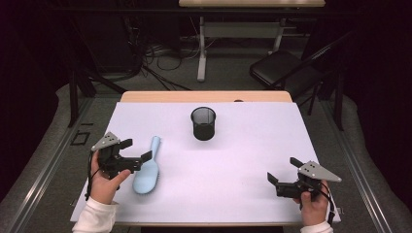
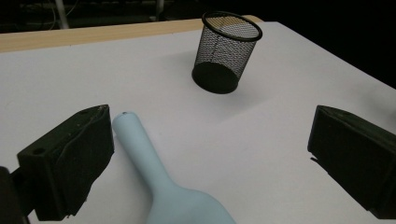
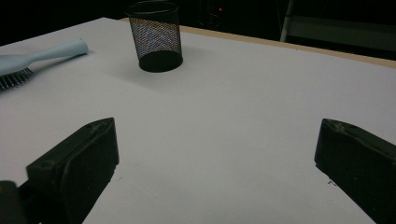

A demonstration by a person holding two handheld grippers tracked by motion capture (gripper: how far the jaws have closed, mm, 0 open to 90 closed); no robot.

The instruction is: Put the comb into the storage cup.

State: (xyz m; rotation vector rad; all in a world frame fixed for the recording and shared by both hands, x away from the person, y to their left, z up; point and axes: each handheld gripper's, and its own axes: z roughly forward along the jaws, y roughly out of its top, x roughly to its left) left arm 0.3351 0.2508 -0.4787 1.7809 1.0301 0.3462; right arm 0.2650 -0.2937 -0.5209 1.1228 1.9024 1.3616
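A light blue hairbrush [image 1: 147, 169] lies bristles down at the left of the white sheet, its handle pointing away from the person. My left gripper [image 1: 137, 150] is open around the handle. In the left gripper view the brush [image 2: 154, 172] runs between the jaws, close to the left one, and my left gripper [image 2: 210, 130] holds nothing. A black mesh cup [image 1: 203, 123] stands upright at the far middle, also seen as the cup [image 2: 227, 51] ahead. My right gripper [image 1: 283, 169] rests open at the front right, apart from everything; my right gripper [image 3: 217, 128] faces the cup [image 3: 156, 37] and brush [image 3: 42, 56].
A white sheet [image 1: 252, 145] covers the wooden table [image 1: 204, 96]. Beyond the far edge stand a black folding chair [image 1: 286, 68], a table leg [image 1: 201, 53] and floor cables [image 1: 165, 58]. Bare sheet lies between the two grippers.
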